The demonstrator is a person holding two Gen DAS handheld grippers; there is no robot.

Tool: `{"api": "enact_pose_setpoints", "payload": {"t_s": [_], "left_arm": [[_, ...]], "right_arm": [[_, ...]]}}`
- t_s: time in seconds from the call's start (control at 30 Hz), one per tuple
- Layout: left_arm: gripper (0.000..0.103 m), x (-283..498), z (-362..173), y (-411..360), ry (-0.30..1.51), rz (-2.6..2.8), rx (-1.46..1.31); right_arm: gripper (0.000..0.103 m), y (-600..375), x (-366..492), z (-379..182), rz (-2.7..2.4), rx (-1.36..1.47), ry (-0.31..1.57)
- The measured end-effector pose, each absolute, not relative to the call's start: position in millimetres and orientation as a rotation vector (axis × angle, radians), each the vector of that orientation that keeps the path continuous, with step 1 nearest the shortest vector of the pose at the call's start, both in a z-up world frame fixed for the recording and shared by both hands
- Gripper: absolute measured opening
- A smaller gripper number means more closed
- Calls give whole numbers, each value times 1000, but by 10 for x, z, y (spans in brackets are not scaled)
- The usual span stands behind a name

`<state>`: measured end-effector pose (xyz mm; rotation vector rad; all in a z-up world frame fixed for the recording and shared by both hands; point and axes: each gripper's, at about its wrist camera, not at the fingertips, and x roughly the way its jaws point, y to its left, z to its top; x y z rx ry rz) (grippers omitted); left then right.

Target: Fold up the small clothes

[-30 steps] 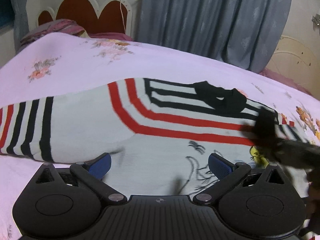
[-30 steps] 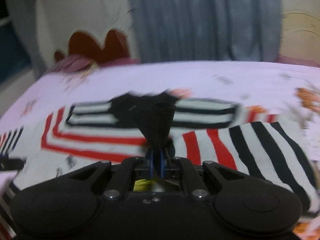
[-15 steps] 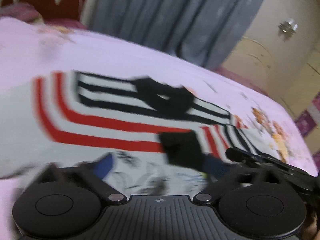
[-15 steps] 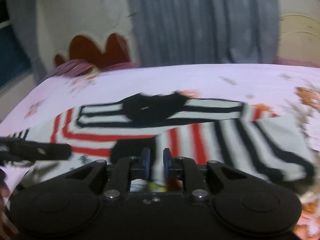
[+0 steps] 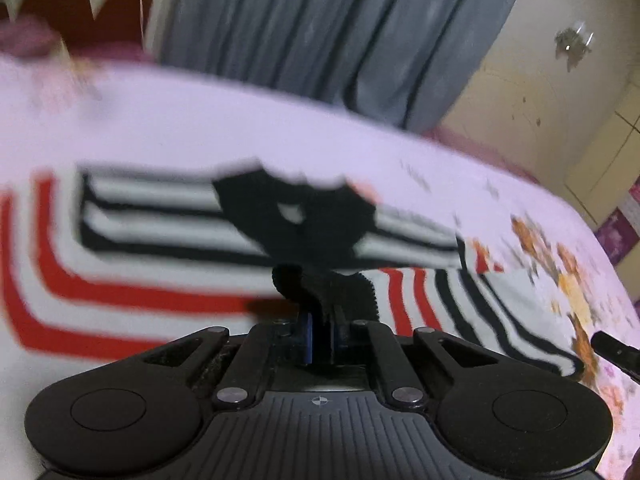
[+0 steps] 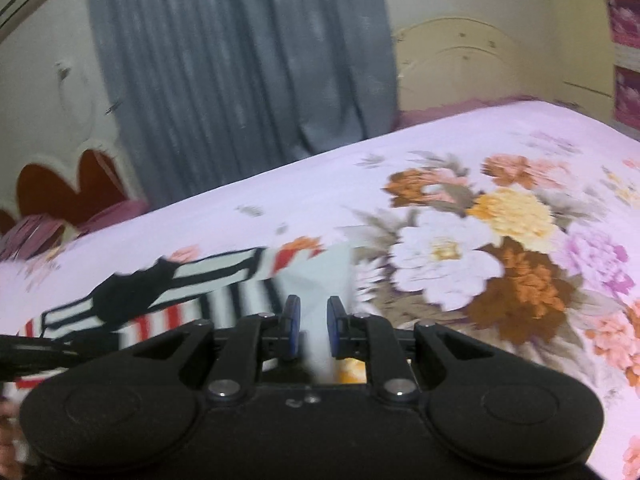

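Note:
A white sweater (image 5: 120, 276) with red and black stripes and a black collar (image 5: 296, 216) lies spread on the lilac floral bed sheet (image 5: 240, 120). My left gripper (image 5: 322, 322) is shut on the black cuff (image 5: 324, 288) of a sleeve folded over the sweater's body. The blue pads pinch the cuff's edge. In the right wrist view the sweater (image 6: 208, 276) sits at the lower left, blurred. My right gripper (image 6: 314, 314) stands a little open over the sheet beside the sweater's right edge, with nothing between its fingers. Its tip (image 5: 612, 354) shows at the left view's right edge.
A grey curtain (image 6: 240, 60) hangs behind the bed. A red and white headboard (image 5: 80, 4) with a pink pillow (image 6: 28, 240) is at the far left. Cream wardrobe doors (image 6: 460, 60) stand at the back right. Large printed flowers (image 6: 480, 240) cover the sheet's right part.
My left gripper went from wide open to shut on the black cuff. My right gripper let go of that cuff, opened slightly and swung away to the right over the flowered sheet.

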<state>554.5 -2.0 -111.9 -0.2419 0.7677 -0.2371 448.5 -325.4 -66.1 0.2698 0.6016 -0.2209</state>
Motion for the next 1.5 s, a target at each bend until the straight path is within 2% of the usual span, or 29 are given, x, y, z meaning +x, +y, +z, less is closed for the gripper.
{"api": "enact_pose_setpoints", "payload": {"t_s": [0.1, 0.37, 0.5, 0.53, 0.57, 0.63, 0.67, 0.77, 0.8, 0.87, 0.9, 0.93, 0.97, 1.0, 1.07, 1.2, 1.23, 1.27, 1.3, 1.33, 1.4, 1.5], "left_arm": [[6, 5402, -965, 267, 697, -161, -171], [6, 5358, -1246, 473, 786, -98, -153], [7, 5350, -1439, 492, 808, -87, -173], [8, 5351, -1426, 505, 803, -82, -168], [14, 5327, -1404, 517, 794, -74, -157], [56, 5324, -1360, 537, 757, -43, -130], [59, 5342, -1341, 565, 740, -34, -127], [59, 5512, -1336, 617, 757, -41, -153], [58, 5575, -1353, 622, 769, -48, -165], [46, 5717, -1437, 632, 813, -50, -190], [37, 5759, -1469, 631, 825, -52, -199], [23, 5785, -1486, 619, 821, -54, -197], [8, 5803, -1491, 606, 818, -66, -196], [4, 5792, -1474, 608, 804, -77, -212], [4, 5695, -1397, 556, 717, -79, -170], [5, 5705, -1584, 471, 747, -52, -93], [6, 5702, -1582, 457, 741, -52, -71], [7, 5709, -1562, 452, 743, -46, -66], [12, 5713, -1538, 464, 748, -36, -75], [27, 5705, -1496, 487, 745, -15, -82], [48, 5596, -1333, 494, 667, 58, -56], [49, 5601, -1169, 208, 628, -42, -54]], "right_arm": [[15, -3373, 4510, -688, -236, 300, 606], [16, -3223, 4613, -940, -137, 304, 708], [14, -3141, 4734, -1211, -133, 243, 844], [18, -3158, 4735, -1182, -129, 249, 835], [24, -3164, 4735, -1134, -128, 253, 819], [37, -3219, 4779, -1005, -122, 244, 754], [38, -3262, 4845, -958, -116, 241, 731], [37, -3428, 5172, -934, -103, 277, 717], [37, -3496, 5328, -953, -87, 312, 713], [37, -3624, 5588, -1042, -73, 370, 738], [37, -3680, 5715, -1101, -72, 402, 755], [36, -3734, 5836, -1176, -70, 437, 776], [19, -3787, 5921, -1257, -58, 484, 800], [9, -3844, 5986, -1337, -31, 545, 820], [9, -3857, 5953, -1276, -19, 549, 767], [7, -3719, 5959, -1447, -70, 386, 801], [8, -3703, 5959, -1442, -75, 374, 799], [14, -3700, 5958, -1418, -82, 371, 801], [19, -3684, 5955, -1387, -97, 358, 800], [25, -3657, 5924, -1321, -121, 324, 784], [26, -3641, 5844, -1178, -142, 276, 723], [25, -3464, 5839, -1075, -42, 237, 732]]}}
